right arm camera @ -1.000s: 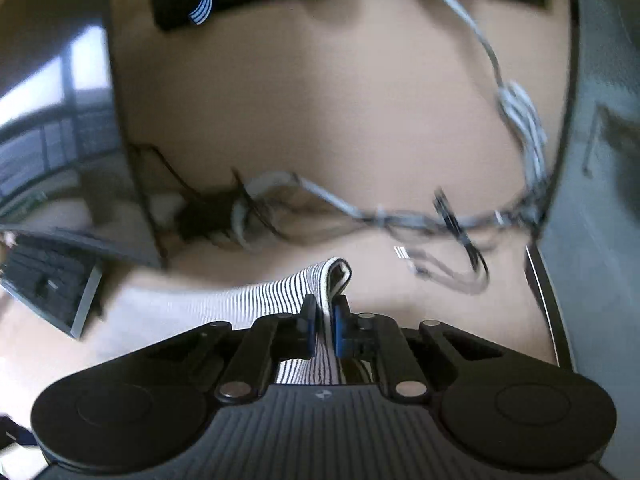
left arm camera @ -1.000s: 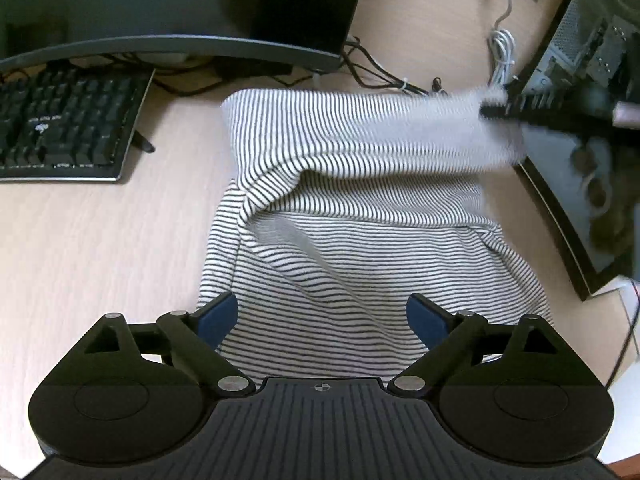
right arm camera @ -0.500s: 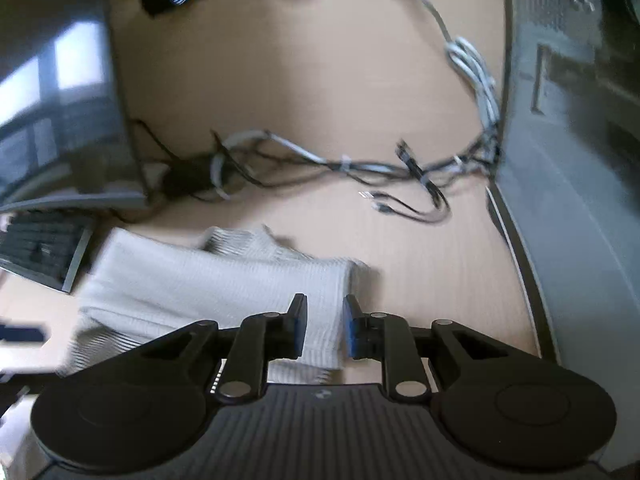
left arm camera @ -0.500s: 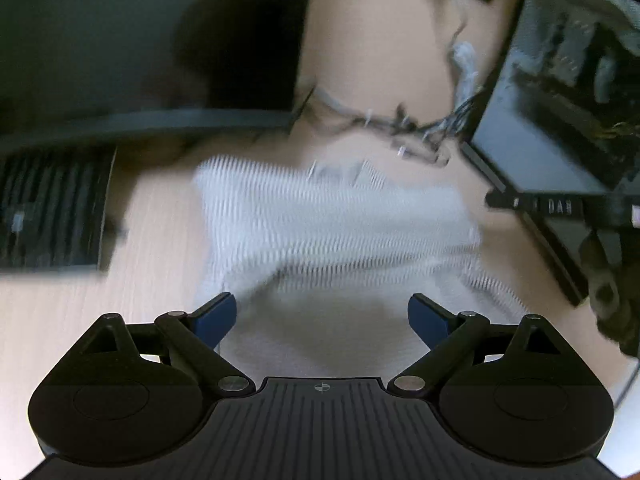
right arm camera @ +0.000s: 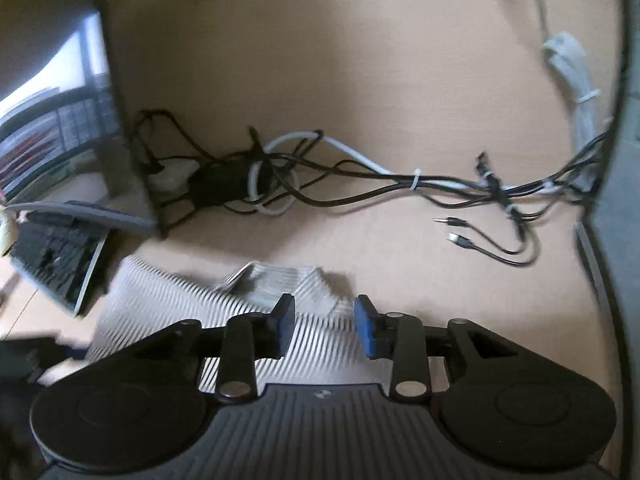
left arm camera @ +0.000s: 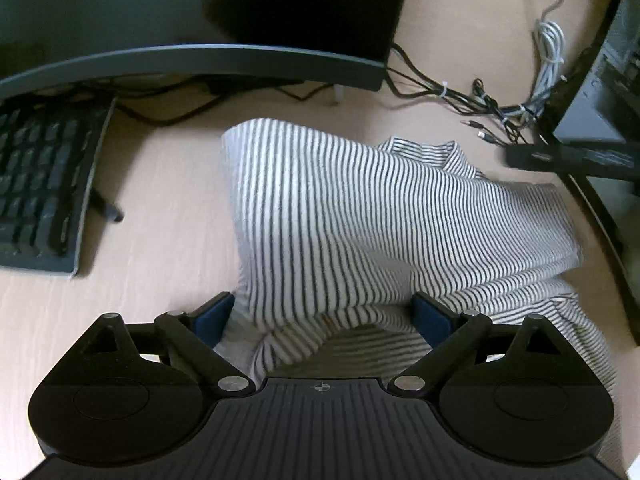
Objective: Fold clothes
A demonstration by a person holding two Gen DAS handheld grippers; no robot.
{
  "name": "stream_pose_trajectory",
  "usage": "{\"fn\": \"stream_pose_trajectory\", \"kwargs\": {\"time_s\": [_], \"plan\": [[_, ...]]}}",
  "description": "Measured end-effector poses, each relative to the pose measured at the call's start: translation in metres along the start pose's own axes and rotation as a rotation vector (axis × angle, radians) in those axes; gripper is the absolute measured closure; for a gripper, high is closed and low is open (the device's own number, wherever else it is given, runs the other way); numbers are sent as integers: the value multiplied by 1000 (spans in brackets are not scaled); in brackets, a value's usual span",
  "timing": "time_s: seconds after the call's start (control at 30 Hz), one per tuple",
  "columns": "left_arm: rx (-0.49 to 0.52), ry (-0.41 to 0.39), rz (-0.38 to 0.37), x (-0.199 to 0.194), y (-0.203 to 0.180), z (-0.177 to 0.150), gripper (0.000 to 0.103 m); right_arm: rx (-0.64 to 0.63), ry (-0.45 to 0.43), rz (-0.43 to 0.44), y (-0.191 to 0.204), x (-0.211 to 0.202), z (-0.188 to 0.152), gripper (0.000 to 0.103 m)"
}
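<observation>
Left tongs [left arm camera: 323, 316] stand spread wide just above the near part of the shirt [left arm camera: 384, 224], their blue pads [left arm camera: 212, 316] on either side of a raised fold and pinching nothing. Right tongs [right arm camera: 325, 326] are parted too, by a narrower gap, hovering over the shirt's far right edge with cloth showing between the pads but not gripped. From the left view the right tongs appear only as a dark bar at the far right, mostly cut off. The striped shirt lies folded over on the counter [left arm camera: 160, 200], its upper layer draped across the lower one; the collar [left arm camera: 424, 152] peeks out at the far side. Its near hem is hidden under the left tongs' body, and in the right view the stripes are smeared by blur. A keyboard [left arm camera: 40, 184] sits to the left, cut by the frame, a monitor [left arm camera: 192, 20] stands beyond the shirt, and cables [right arm camera: 360, 180] trail across the far counter toward a dark case [left arm camera: 600, 92] at the right, only partly seen.
</observation>
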State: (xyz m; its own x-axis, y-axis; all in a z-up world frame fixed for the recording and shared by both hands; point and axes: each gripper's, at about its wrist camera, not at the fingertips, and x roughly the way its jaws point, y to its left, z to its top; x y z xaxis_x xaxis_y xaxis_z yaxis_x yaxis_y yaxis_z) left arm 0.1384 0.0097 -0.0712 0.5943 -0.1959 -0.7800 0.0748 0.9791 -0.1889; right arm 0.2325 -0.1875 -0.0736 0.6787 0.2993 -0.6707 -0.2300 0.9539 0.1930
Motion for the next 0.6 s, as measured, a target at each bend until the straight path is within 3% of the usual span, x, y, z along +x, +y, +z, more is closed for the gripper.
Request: {"fn": "stream_pose_trajectory", "kwargs": {"time_s": [0.1,0.2,0.23,0.27,0.3,0.5,0.6], "plan": [[-14,-15,1,-24,10,-7,6,46,35,13,-2,44,11,71],[-55,-37,-3,-48,30,-13,6,7,55,-10,6,72,10,72],[-69,-44,-4,-52,34,-14,6,-14,55,-12,10,74,8,79],[-84,-53,-6,-56,37,-13,6,-13,62,8,12,71,8,96],[-99,-61,-12,-59,41,-12,6,-6,70,32,14,67,7,96],[-186,-121,-106,-80,62,-7,6,20,7,175,19,-34,-3,98],[-203,-173,-163,-97,70,2,6,17,29,237,30,-88,-36,99]]}}
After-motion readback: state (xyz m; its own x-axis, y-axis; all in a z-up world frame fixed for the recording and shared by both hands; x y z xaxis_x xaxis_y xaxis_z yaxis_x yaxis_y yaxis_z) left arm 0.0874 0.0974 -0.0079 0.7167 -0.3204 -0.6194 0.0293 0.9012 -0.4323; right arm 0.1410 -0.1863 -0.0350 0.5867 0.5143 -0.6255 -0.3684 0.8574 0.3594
